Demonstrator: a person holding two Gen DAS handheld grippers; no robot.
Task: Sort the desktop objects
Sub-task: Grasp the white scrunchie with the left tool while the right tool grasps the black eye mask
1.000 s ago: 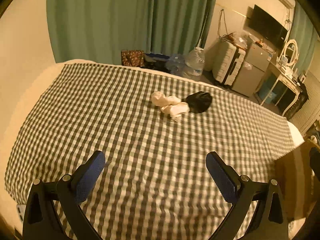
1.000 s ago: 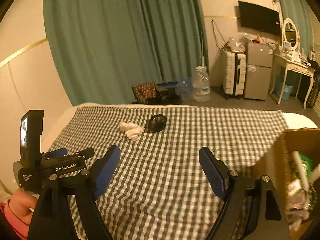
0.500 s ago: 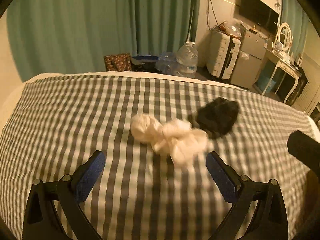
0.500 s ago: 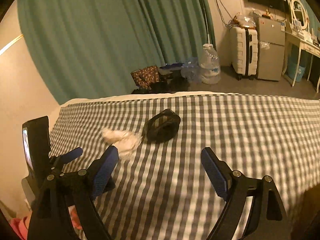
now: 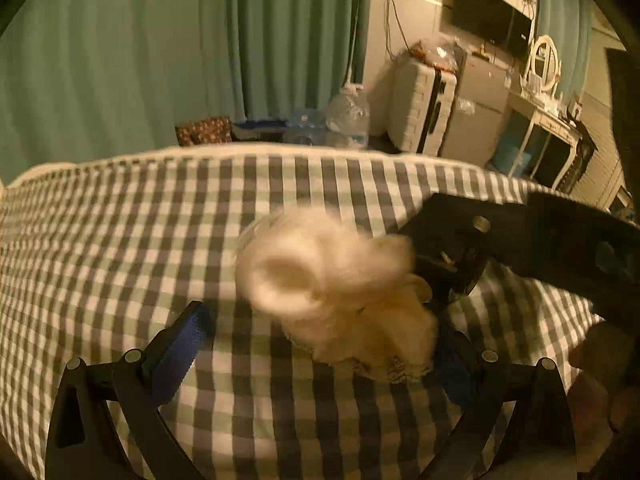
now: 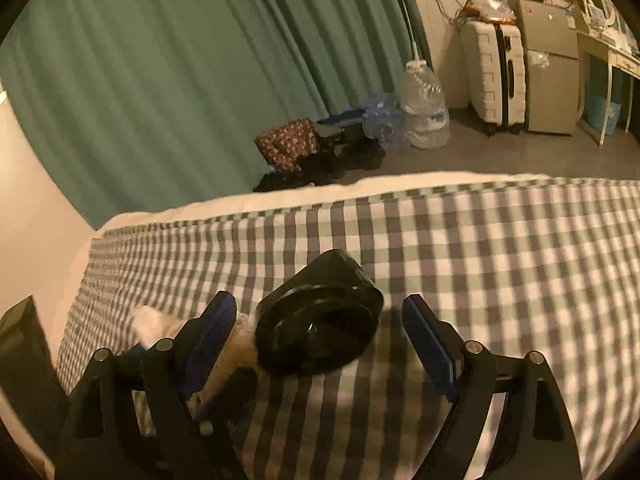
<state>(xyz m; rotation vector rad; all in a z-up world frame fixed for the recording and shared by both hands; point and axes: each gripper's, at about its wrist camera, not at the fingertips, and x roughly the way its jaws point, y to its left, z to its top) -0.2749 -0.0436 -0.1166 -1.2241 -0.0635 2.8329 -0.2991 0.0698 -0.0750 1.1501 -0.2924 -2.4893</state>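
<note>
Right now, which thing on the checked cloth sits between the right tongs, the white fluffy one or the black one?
The black round thing. The right tongs, open, straddle it; the white fluffy bundle lies beside it.

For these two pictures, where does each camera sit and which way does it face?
Left wrist: sits behind the left tongs, angled down at the white sock bundle on the checked cloth; the right tongs intrude from the right edge.
Right wrist: sits behind the right tongs, angled down at the black object between open fingers; the left tongs show lower left.
Shared: checked cloth, sock bundle, green curtain, white suitcase.
</note>
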